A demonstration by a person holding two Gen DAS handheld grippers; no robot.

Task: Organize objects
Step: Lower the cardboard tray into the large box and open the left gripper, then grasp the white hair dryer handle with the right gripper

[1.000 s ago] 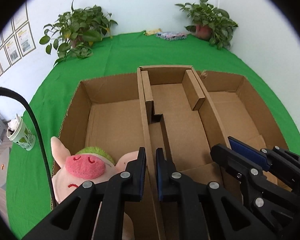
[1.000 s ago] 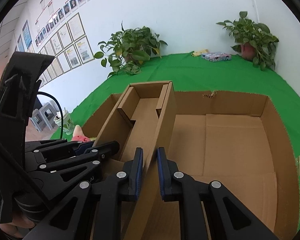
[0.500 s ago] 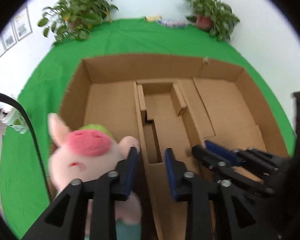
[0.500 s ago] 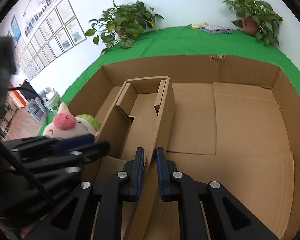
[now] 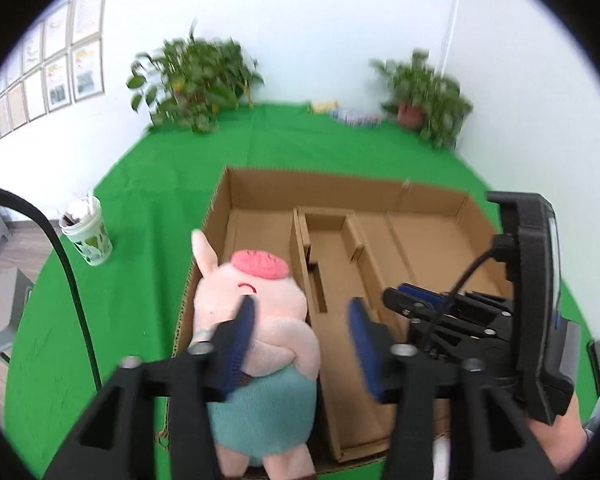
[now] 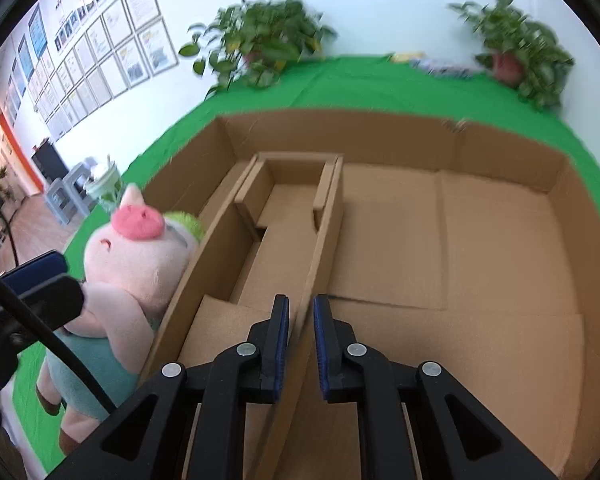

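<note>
Here the green tabletop (image 5: 148, 184) runs out of both views at the near edge, and motion blur smears the two plants (image 6: 260, 44) at the back wall. The open box (image 6: 500, 216) sits on it, its near wall cut off by the frame. Inside, a cardboard divider (image 6: 324, 240) forms a narrow middle channel. The pig (image 5: 256, 308), a plush with a pink snout and teal body, leans at the box's left end; whether it stands inside or just outside the left wall is hard to tell, and its feet are cropped. The left gripper (image 5: 300, 340) has its jaws opening, one blue pad lying in front of the pig's cheek, nothing clamped between them. The right gripper (image 6: 301, 344) has its jaws pressed together on the divider's right wall. A cup (image 5: 87, 232) stands at the tabletop's left edge. A second ago the left jaws were closed on the divider's left wall and only the pig's head showed; since then that gripper has pulled back and the whole pig is in view.
</note>
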